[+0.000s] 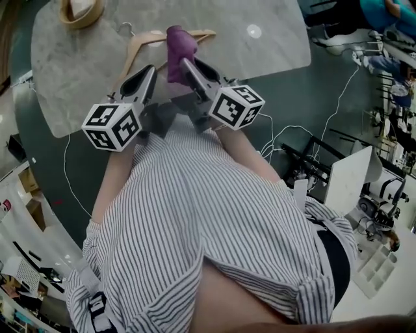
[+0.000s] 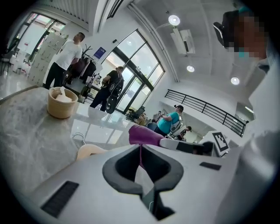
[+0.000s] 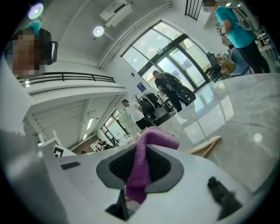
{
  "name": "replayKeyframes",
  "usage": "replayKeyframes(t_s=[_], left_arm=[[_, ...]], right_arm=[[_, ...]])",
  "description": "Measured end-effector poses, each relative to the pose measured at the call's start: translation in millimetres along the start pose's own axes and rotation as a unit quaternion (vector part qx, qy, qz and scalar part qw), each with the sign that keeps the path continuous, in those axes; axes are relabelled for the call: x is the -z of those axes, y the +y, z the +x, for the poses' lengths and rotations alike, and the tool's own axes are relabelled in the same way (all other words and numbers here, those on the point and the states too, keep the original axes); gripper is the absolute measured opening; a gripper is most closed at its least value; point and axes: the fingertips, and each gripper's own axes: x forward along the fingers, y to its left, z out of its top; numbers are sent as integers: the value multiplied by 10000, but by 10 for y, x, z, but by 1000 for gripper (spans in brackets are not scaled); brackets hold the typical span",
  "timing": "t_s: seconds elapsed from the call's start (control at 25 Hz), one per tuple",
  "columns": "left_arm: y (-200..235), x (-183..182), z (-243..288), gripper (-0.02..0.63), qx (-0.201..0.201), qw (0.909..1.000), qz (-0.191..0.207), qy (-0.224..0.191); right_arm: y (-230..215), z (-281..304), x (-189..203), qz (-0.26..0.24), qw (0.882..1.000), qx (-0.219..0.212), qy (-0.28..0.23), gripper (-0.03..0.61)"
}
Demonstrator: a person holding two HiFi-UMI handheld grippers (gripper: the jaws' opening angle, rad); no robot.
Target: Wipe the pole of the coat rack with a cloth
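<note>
My right gripper (image 1: 188, 65) is shut on a purple cloth (image 1: 179, 49), which bunches up above its jaws and hangs down between them (image 3: 142, 168). My left gripper (image 1: 148, 70) is close beside it on the left, jaws together with nothing in them (image 2: 142, 168). Both are held close to the person's striped shirt, over the near edge of a marble table (image 1: 78, 71). In the left gripper view the purple cloth (image 2: 146, 135) and the right gripper (image 2: 192, 148) show just beyond the left jaws. No coat rack pole shows in any view.
A wooden hanger (image 1: 140, 45) lies on the table just beyond the grippers. A tan bowl (image 1: 81, 12) stands at the table's far left. Cables (image 1: 286, 140) and a white desk (image 1: 354, 179) are on the right. Several people (image 2: 63, 61) stand far behind the table.
</note>
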Motion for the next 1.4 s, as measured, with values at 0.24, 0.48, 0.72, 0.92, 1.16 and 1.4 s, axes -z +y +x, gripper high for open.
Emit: replayKeyframes(t_s=[0.24,0.48,0.72,0.92,1.16,1.4], left_arm=[[228,-245,368,20,-168,9998,-96,-88],[282,-317,564,20,-280,9995,-141,-61],[473,-311,538,20,-459,9987,-212,-59],[559,-283,398,20,-509,9986,-116,16],[543,-290,392,20,-518,9985,-27,174],[596,-318,315,20,-487,9982,20,351]], right_arm=[[-203,346,-270,-125,9994,-233,218,67],[-442,513,-311,69,9984,-275,485,67],[-475,619,-266,89,9982,-271,533,67],[-369,687,-164,42,9982,-237,553,67],[-363,710,-186,44,9982,-170,579,67],[-308,716,-163,56,9982,-141,587,67]])
